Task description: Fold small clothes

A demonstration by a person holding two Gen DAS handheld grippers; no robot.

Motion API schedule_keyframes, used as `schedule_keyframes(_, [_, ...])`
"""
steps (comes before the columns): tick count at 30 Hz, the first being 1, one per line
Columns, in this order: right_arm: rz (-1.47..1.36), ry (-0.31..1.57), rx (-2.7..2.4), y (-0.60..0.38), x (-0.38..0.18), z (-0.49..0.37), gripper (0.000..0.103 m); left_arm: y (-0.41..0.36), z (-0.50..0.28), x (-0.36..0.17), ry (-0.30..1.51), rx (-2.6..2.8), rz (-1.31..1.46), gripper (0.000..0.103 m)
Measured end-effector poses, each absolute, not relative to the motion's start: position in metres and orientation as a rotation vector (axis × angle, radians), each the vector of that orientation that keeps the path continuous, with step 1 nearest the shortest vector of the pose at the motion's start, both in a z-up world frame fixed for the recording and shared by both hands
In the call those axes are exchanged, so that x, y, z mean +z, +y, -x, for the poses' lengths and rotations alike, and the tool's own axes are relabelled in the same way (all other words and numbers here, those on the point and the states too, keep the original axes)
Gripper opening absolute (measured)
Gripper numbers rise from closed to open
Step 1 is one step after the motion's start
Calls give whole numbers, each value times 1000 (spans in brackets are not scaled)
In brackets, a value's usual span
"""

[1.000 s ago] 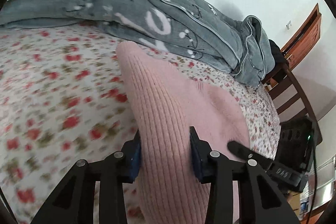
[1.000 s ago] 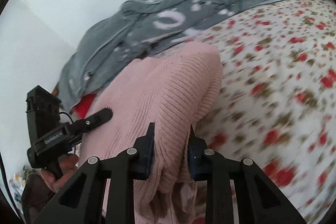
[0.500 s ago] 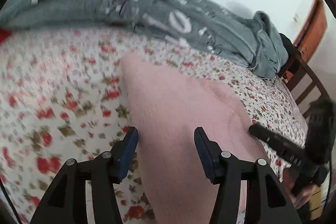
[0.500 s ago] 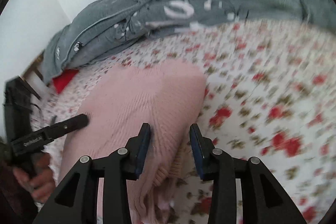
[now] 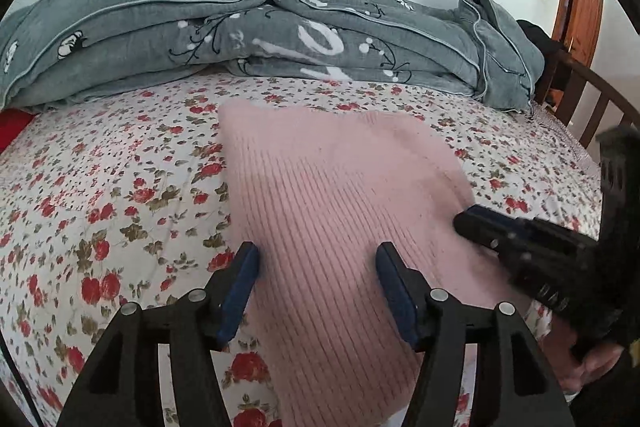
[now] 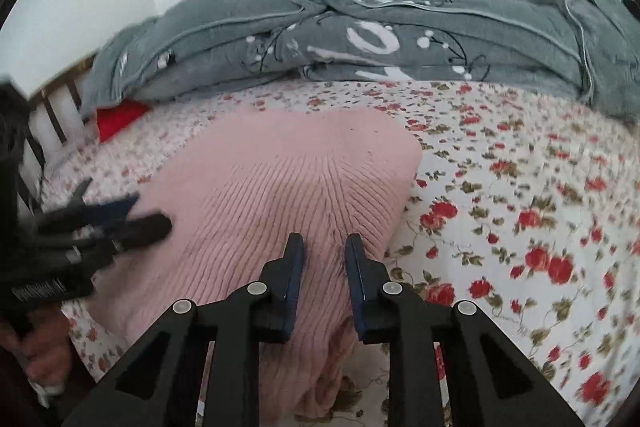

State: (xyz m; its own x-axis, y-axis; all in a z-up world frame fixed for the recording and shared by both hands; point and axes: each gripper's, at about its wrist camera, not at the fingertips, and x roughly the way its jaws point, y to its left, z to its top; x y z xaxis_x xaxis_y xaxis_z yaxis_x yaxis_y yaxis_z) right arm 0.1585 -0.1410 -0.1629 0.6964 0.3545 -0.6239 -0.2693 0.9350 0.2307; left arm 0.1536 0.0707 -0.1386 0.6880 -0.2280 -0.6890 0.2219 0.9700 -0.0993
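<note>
Grippers work the near end of the pink sweater (image 5: 332,195): the left gripper (image 5: 316,267) is opening, jaws wide astride the knit, pads clear of it; the right gripper (image 6: 323,259) is closing, pinching a puckered ridge. Sweater lies flat on the floral sheet (image 5: 120,195). Beyond it, a grey blanket (image 5: 280,35) is heaped.

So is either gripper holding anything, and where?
The right gripper is closing its jaws on a bunch of pink sweater near its right edge; the left gripper is opening, gripping nothing.
</note>
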Motion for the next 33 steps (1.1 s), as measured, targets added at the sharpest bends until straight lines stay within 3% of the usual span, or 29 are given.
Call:
schedule_keyframes(13, [-67,714,341,-138,-167,-153,19,75,-143,-149,785,-265,37,69])
schedule_keyframes(24, [-46,724,346,-143,-166,-142,20,86,-122,-145,754,-292,59,66])
schedule_keyframes(33, [-87,771,397,-160,-154,-151,32,96,-144,-113,690,-252,-14,66])
